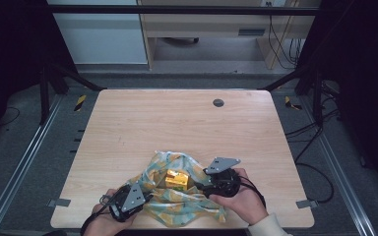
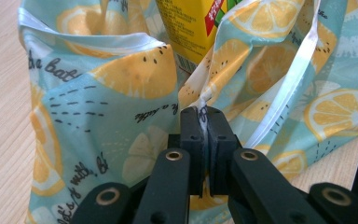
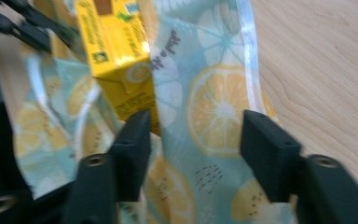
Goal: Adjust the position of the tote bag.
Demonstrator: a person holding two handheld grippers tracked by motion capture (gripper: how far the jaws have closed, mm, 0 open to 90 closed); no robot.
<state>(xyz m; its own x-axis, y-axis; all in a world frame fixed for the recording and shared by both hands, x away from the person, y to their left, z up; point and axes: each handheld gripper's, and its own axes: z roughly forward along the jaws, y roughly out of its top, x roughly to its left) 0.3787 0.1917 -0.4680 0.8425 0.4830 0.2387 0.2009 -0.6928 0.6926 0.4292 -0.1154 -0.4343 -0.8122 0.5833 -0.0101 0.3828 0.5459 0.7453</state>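
A light-blue cloth bag printed with lemon slices (image 1: 187,204) lies near the table's front edge, its mouth open. A yellow drink carton (image 1: 176,179) stands inside it. My left gripper (image 1: 150,196) is at the bag's left side, shut on a fold of the fabric (image 2: 200,100) at the bag's rim, as the left gripper view shows (image 2: 207,116). My right gripper (image 1: 199,186) is at the bag's right side with its jaws apart (image 3: 196,135). Bag cloth (image 3: 214,102) lies between them and the carton's lower corner (image 3: 135,105) sits beside one jaw; neither pad presses.
The wooden table (image 1: 177,123) stretches bare beyond the bag, with a round grey cable hole (image 1: 218,103) at the far middle. Black frame posts stand at both far corners. Both hands rest at the table's front edge.
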